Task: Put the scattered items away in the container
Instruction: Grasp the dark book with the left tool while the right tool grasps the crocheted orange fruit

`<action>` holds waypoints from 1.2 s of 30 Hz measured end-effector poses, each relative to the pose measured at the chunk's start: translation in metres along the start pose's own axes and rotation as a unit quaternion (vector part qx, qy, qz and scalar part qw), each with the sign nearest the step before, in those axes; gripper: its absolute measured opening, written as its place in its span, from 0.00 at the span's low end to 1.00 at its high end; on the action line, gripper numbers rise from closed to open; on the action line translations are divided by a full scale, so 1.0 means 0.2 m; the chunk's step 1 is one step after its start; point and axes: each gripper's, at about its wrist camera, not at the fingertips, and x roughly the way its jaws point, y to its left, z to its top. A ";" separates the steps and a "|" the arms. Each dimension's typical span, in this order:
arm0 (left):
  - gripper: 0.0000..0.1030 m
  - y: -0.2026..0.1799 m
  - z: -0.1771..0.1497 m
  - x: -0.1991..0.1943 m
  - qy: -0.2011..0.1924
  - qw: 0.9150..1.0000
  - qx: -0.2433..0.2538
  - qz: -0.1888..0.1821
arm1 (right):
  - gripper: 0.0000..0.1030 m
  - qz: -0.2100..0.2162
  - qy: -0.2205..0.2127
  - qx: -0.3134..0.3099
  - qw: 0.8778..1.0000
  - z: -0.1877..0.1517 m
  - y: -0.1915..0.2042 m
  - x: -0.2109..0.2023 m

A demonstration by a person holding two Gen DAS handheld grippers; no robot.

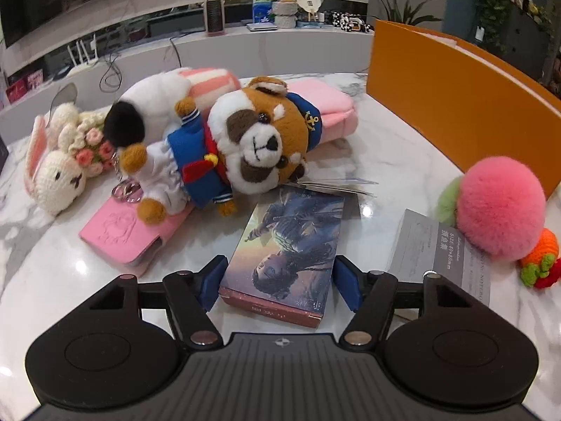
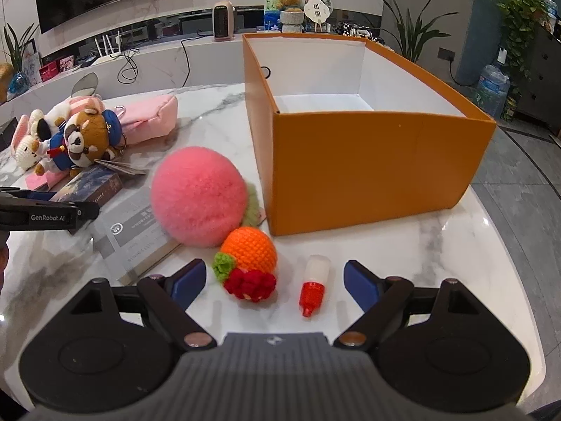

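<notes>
Nearest the left wrist camera: left gripper [image 1: 280, 275], jaws partly spread and set to either side of the near end of an illustrated card box [image 1: 287, 242] lying flat on the marble table [image 1: 45, 263]. Left pad hard against the box edge or just off it, cannot tell which; right pad with a thin gap beside it. No firm clamp visible.

Nearest the right wrist camera: right gripper [image 2: 275, 277], jaws spread wide, holding nothing. Between the pads, resting on the table and touched by neither: a crochet orange with red berries [image 2: 249, 256] toward the left pad and a small red-capped bottle [image 2: 313, 286] toward the right pad, lying on its side.

Just behind the crochet orange, touching it, a fluffy pink pompom [image 2: 198, 194], partly on a grey packet [image 2: 140, 235].

Beyond and to the right, the orange container [image 2: 378, 165], open-topped, upright on the table, near the pompom. Inside, only white walls and white floor in sight; near corner of the floor hidden by the front wall.

Farther left, in a heap: sailor plush [image 1: 245, 140] lying on a pink wallet [image 1: 119, 231], crochet rabbit [image 1: 59, 172] beside it, pink pouch [image 1: 326, 105] behind.
</notes>
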 end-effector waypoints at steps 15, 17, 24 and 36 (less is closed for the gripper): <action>0.68 0.13 -0.06 -0.21 -0.008 0.999 -0.027 -0.036 | 0.77 0.030 -0.013 -0.026 0.999 0.01 0.10 -0.03; 0.68 0.16 -0.07 -0.26 -0.015 0.998 -0.038 -0.042 | 0.77 0.031 -0.009 -0.030 0.999 0.01 0.12 -0.02; 0.67 0.21 -0.08 -0.34 -0.021 0.996 -0.058 -0.059 | 0.69 0.012 0.006 -0.040 0.999 0.01 0.18 0.05; 0.66 0.20 -0.09 -0.40 -0.034 0.995 -0.057 -0.077 | 0.54 -0.021 0.030 -0.040 0.999 0.03 0.19 0.18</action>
